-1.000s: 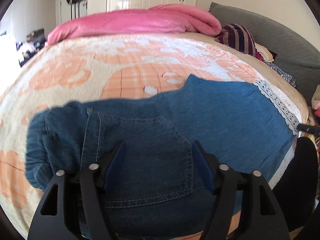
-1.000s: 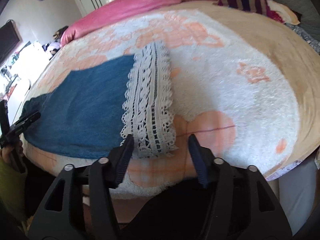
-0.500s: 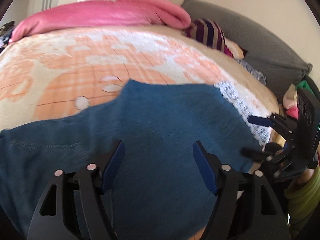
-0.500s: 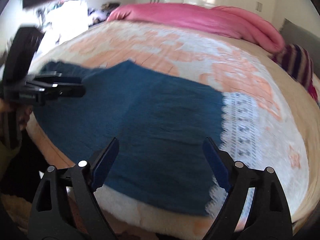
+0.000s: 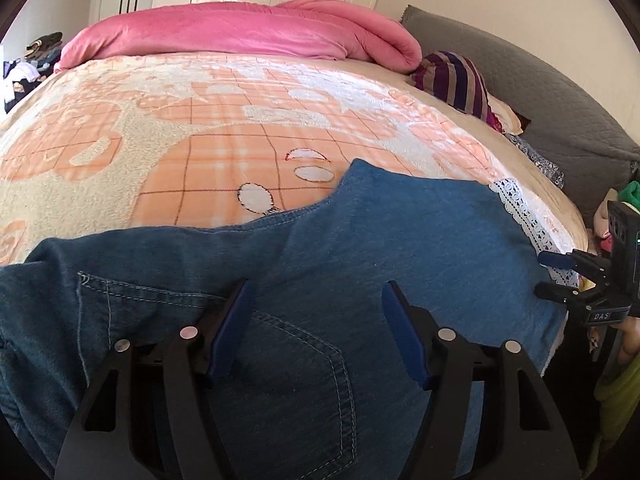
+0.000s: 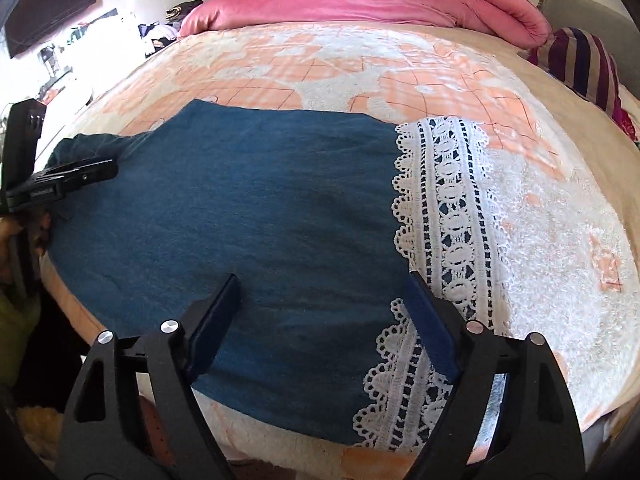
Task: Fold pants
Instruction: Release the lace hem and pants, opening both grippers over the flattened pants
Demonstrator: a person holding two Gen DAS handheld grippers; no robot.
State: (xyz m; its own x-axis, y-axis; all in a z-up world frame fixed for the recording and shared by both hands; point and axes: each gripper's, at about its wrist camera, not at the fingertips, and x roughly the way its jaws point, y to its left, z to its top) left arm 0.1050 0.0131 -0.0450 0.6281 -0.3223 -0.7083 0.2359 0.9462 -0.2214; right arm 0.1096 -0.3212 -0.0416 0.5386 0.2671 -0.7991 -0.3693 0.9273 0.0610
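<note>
now, my left gripper [image 5: 316, 328] gapes wide, holding nothing, over the pocket end of the pants [image 5: 360, 264] | my right gripper [image 6: 324, 316] equally agape and empty over their lace hem [image 6: 452, 216] | pants run lengthwise between my grippers, hem end nearer my right | under them an orange blanket [image 5: 168, 152], pink duvet [image 5: 248, 32] beyond

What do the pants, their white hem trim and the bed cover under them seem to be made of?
Pants: blue denim by the look, matte, with pale topstitching around a patch pocket. Hem trim: white openwork lace, probably cotton, with scalloped edges and holes showing blue beneath. Bed cover: fluffy fleece-like pile, peach and cream.
</note>
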